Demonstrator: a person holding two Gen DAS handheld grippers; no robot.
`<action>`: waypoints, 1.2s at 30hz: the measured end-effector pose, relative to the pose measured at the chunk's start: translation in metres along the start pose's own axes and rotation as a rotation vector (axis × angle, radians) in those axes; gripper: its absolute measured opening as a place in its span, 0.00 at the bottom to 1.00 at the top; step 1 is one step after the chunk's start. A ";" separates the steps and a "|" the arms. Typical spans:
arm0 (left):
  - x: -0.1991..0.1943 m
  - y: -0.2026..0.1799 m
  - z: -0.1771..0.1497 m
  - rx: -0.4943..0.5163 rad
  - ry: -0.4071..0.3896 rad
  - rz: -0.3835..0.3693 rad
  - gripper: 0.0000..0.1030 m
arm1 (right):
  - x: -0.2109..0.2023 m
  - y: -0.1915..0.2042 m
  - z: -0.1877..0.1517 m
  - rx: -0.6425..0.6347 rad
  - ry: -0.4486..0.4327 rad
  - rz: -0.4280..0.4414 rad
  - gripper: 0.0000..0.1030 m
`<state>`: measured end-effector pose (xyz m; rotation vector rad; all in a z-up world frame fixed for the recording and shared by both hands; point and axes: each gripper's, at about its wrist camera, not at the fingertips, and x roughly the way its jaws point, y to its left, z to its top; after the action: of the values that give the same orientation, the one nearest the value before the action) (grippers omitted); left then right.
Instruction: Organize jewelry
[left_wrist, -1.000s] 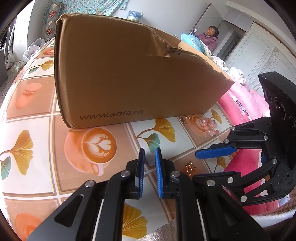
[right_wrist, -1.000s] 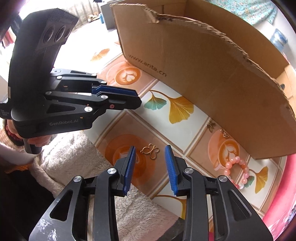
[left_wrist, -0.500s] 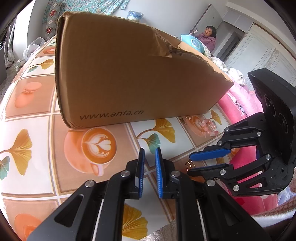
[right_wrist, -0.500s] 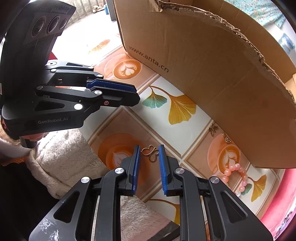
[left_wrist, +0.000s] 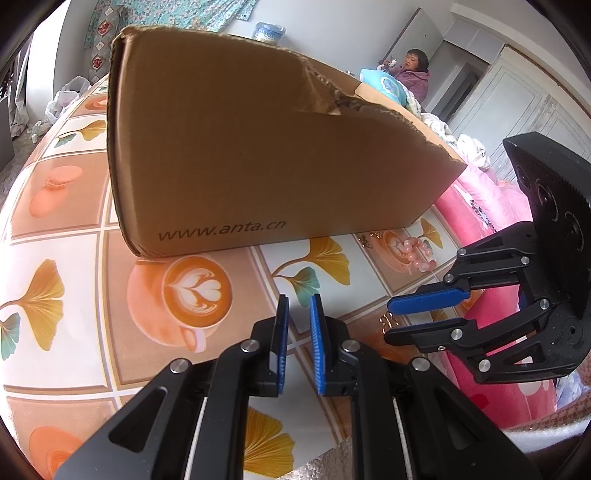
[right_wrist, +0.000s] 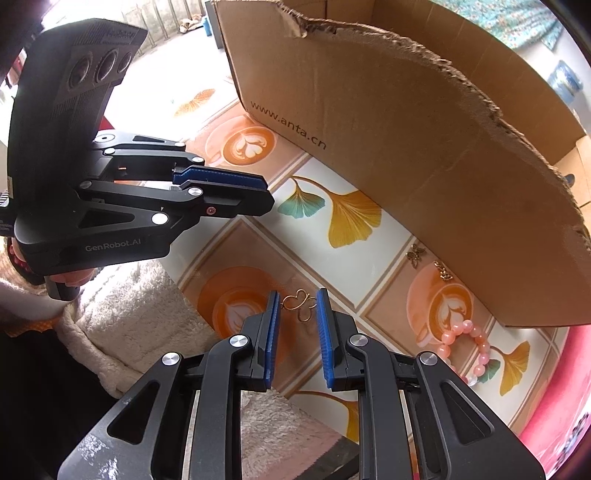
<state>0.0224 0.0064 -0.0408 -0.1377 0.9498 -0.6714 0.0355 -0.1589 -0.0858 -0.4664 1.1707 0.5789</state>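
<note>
A thin gold butterfly-shaped wire piece (right_wrist: 300, 304) sits between the tips of my right gripper (right_wrist: 297, 301), whose blue pads touch its two sides; it also shows in the left wrist view (left_wrist: 386, 320). A pink bead bracelet (right_wrist: 466, 344) lies on the tablecloth near the box's right end, also in the left wrist view (left_wrist: 419, 254). A dark butterfly charm (right_wrist: 416, 254) and a small gold chain piece (right_wrist: 443, 270) lie by the box wall. My left gripper (left_wrist: 298, 306) is nearly closed and empty, hovering left of the right gripper (left_wrist: 391, 317).
A large open cardboard box (right_wrist: 406, 129) printed "www.anta.cn" with a torn top edge stands on the patterned tablecloth (left_wrist: 184, 295). A fluffy white sleeve (right_wrist: 129, 321) lies at the table's near edge. A person (left_wrist: 412, 70) sits far behind. Pink bedding (left_wrist: 491, 214) is at right.
My right gripper moved forward and narrowed around the gold wire butterfly, which was ahead of open jaws a second ago. The left gripper stayed still.
</note>
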 end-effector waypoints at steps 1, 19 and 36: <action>0.000 -0.001 0.000 0.004 0.000 0.002 0.11 | -0.002 -0.002 -0.001 0.011 -0.006 -0.004 0.17; 0.028 -0.067 0.024 0.241 -0.054 -0.003 0.21 | -0.032 -0.036 -0.054 0.243 -0.106 -0.058 0.17; 0.086 -0.104 0.031 0.401 -0.034 0.227 0.20 | -0.049 -0.068 -0.074 0.295 -0.149 -0.017 0.17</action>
<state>0.0325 -0.1317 -0.0429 0.3090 0.7675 -0.6337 0.0131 -0.2652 -0.0608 -0.1776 1.0869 0.4095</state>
